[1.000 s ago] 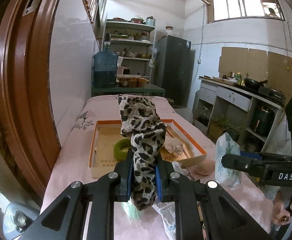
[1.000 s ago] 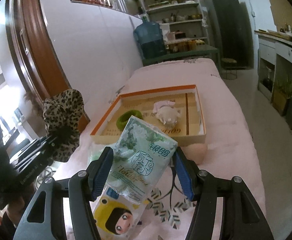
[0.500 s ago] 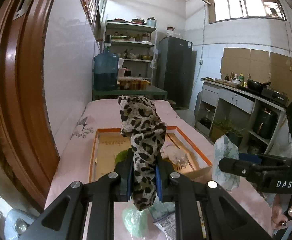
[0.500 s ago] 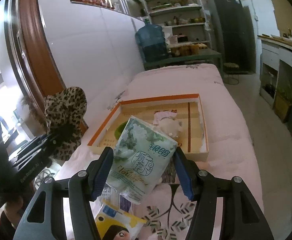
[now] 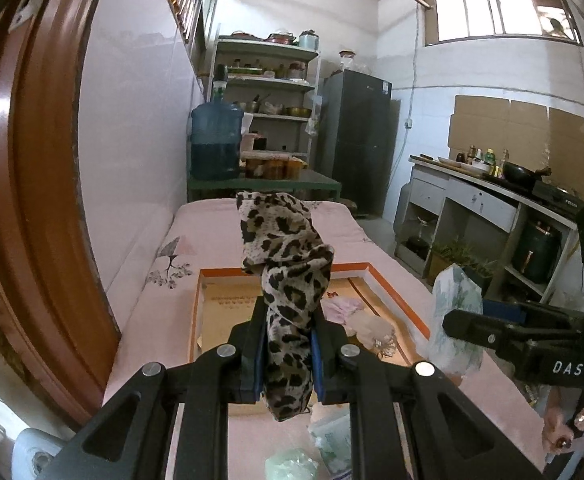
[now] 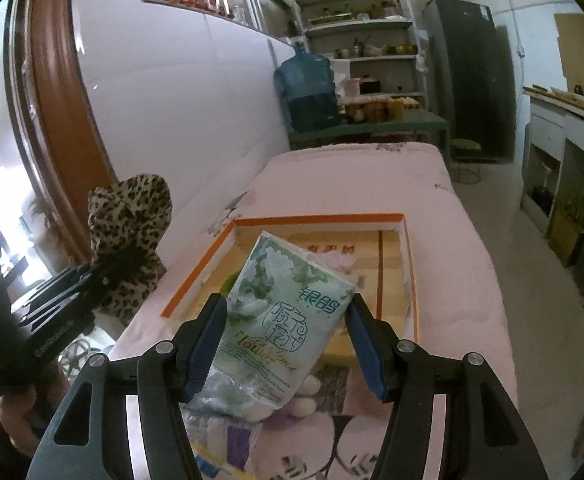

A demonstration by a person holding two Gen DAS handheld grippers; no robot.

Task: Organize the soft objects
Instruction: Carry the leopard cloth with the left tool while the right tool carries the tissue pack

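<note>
My left gripper [image 5: 288, 354] is shut on a leopard-print cloth [image 5: 286, 264], which stands up bunched between the blue pads over the near end of an orange-rimmed box [image 5: 387, 285]. My right gripper [image 6: 288, 344] is shut on a green-and-white tissue pack [image 6: 288, 312], held above the near edge of the same box [image 6: 319, 219]. Inside the box lie a pink cloth [image 5: 341, 306] and a pale soft item [image 5: 373, 330]. The right wrist view shows the left gripper [image 6: 108, 268] with the leopard cloth [image 6: 132, 216] off to the left.
The box sits on a pink-covered table [image 6: 443, 240]. Small packets [image 5: 292, 466] and a soft toy [image 6: 303, 398] lie on the near end. A white wall and brown door frame [image 5: 24, 200] run along the left. A counter [image 5: 487, 196] stands to the right.
Both grippers have moved forward toward the box with their loads. The green ring in the box has gone out of sight behind the held items.
</note>
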